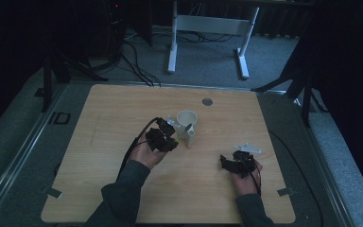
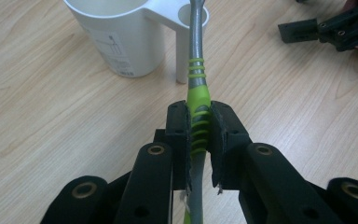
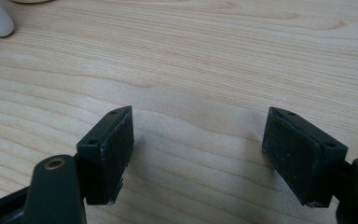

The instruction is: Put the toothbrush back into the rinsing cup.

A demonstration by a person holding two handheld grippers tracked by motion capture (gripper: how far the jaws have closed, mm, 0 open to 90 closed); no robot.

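Left claw (image 2: 199,135) pinches toothbrush (image 2: 197,70), head in the white cup's (image 2: 116,42) side holder; sideways pull may tip cup; right claw (image 3: 198,154) spread, idle over the surface (image 3: 205,60).

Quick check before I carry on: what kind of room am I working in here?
Most likely a lab or recording studio, not a home: a bare light wooden tabletop on grey carpet, dark curtains around it, loose black cables and a white desk frame behind.
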